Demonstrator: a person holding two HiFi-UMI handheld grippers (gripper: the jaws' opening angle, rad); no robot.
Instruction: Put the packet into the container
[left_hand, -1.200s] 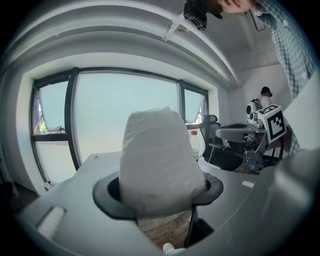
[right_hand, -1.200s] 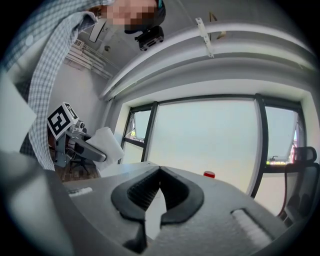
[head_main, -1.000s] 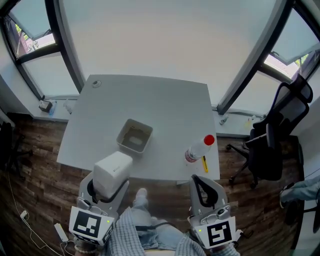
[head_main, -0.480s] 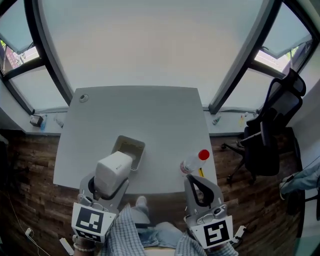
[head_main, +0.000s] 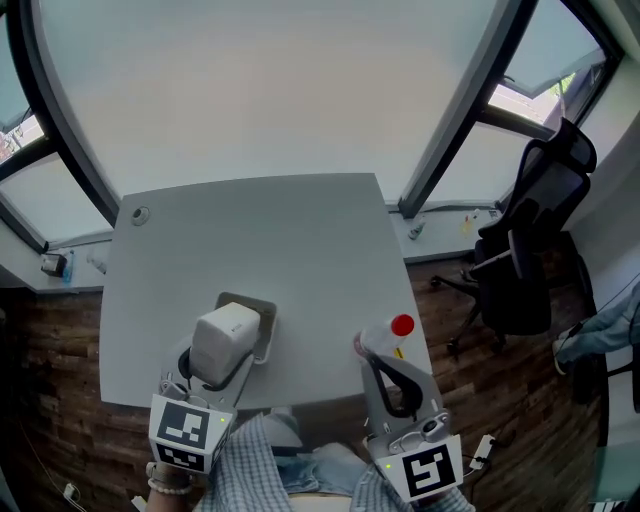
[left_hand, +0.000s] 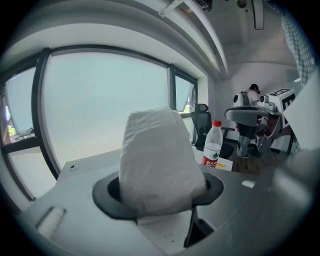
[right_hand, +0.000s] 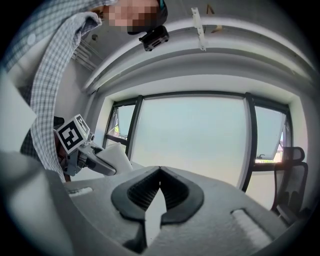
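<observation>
A white packet (head_main: 226, 338) is held in my left gripper (head_main: 222, 345), whose jaws are shut on its sides. In the head view it hangs over the grey container (head_main: 266, 322) near the table's front edge and covers most of it. In the left gripper view the packet (left_hand: 159, 155) fills the space between the black pads (left_hand: 107, 196), and the container is hidden. My right gripper (head_main: 384, 368) is shut and empty, just in front of a clear bottle (head_main: 382, 335) with a red cap. In the right gripper view its ribbed jaws (right_hand: 160, 172) meet at the tips.
The grey table (head_main: 260, 230) stands against large windows, with a small round grommet (head_main: 139, 214) at its far left corner. The bottle (left_hand: 212, 146) stands at the front right. A black office chair (head_main: 528, 262) is to the right, on the wooden floor.
My left gripper has carried the packet forward from the table's front edge to above the container. The right gripper has moved forward, closer to the bottle.
</observation>
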